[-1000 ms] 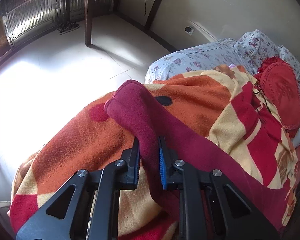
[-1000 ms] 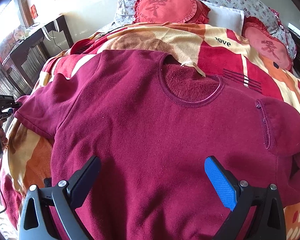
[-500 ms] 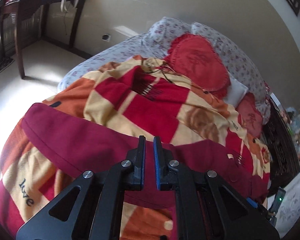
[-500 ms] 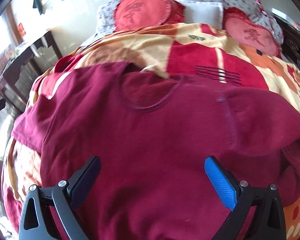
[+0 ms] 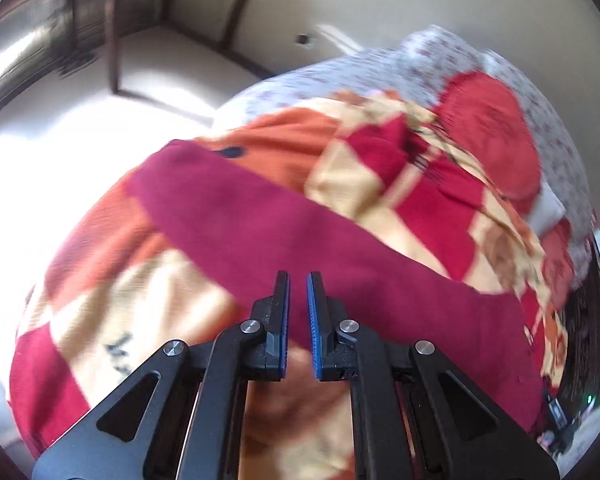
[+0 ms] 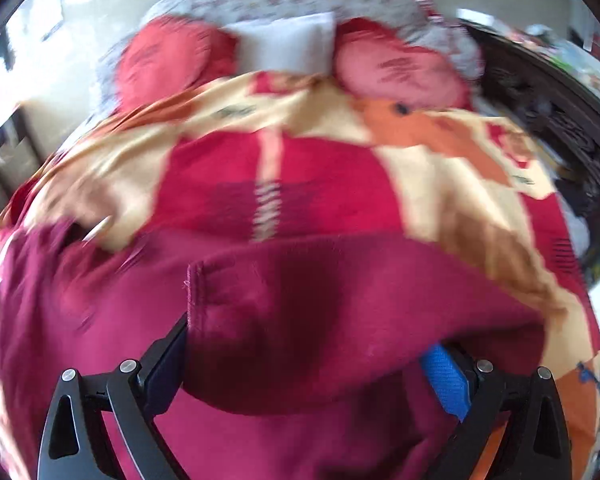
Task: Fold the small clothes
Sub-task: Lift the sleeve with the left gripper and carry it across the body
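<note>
Both views blurred. Maroon sweatshirt (image 5: 260, 216) spread over a patterned blanket (image 5: 112, 308) of orange, cream and red, on a bed.

Left wrist view: sleeve stretched as a long maroon band from upper left toward lower right across the blanket. Left gripper (image 5: 298, 312) above the sleeve's lower edge, fingers nearly together, narrow slit between the black pad and the blue pad (image 5: 313, 320); nothing pinched in that slit, sleeve and blanket visible through it. Red round cushion (image 5: 496, 136) up right, against floral bedding (image 5: 380, 64). Pale floor (image 5: 172, 64) and dark furniture legs at upper left.

Right wrist view: right gripper (image 6: 304, 364) with fingers wide apart, black finger (image 6: 166, 368) at left, blue pad (image 6: 446, 376) at right. Folded lobe of the sweatshirt lying across the gap and covering both fingertips; contact between pads and fabric impossible to tell. Seam line of the garment running upright just above the black finger. Two red cushions (image 6: 172, 56) with a white pillow (image 6: 288, 40) between them at the head of the bed. Dark carved bed frame (image 6: 556, 112) at right.
</note>
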Demonstrator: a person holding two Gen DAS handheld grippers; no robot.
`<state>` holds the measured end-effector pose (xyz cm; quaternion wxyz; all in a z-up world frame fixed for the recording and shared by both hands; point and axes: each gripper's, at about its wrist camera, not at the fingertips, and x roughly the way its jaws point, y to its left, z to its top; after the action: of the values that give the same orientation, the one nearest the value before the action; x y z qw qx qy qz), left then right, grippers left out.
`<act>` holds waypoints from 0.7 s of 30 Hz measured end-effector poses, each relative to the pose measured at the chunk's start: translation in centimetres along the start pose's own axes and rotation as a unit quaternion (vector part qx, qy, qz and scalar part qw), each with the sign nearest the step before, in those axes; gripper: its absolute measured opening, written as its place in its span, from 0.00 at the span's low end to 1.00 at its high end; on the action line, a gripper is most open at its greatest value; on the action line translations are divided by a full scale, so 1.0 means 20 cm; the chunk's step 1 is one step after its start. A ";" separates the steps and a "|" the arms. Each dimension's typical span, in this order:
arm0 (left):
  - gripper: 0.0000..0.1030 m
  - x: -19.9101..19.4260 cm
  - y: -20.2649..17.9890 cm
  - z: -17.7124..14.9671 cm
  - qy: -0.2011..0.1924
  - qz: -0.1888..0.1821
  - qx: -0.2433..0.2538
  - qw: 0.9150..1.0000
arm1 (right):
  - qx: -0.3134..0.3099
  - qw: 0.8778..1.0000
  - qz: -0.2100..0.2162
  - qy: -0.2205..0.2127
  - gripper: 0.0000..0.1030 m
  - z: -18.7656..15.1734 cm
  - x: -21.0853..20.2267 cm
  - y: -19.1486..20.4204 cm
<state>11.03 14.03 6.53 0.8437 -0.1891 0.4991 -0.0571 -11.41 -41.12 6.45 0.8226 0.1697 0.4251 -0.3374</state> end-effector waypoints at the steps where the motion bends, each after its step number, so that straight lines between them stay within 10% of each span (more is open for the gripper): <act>1: 0.13 0.01 0.07 0.02 0.000 0.005 -0.022 1.000 | 0.014 1.000 -0.012 -0.005 0.98 0.02 0.02 -0.07; 4: 0.48 0.07 0.27 0.06 -0.002 0.000 -0.103 0.995 | 0.065 0.995 -0.070 -0.002 0.98 0.08 0.08 -0.29; 10: 0.48 0.13 0.39 0.12 -0.018 -0.017 -0.156 0.987 | 0.096 0.995 0.011 -0.012 0.98 0.08 -0.11 -0.36; 21: 0.44 0.30 0.37 0.20 -0.047 -0.016 -0.194 0.980 | -0.060 0.987 0.146 0.013 0.98 -0.09 -0.35 0.31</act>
<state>16.76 20.29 0.60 0.8121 -0.3599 0.4578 0.0365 -10.99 -32.72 10.99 0.8661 0.1853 0.4258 -0.1851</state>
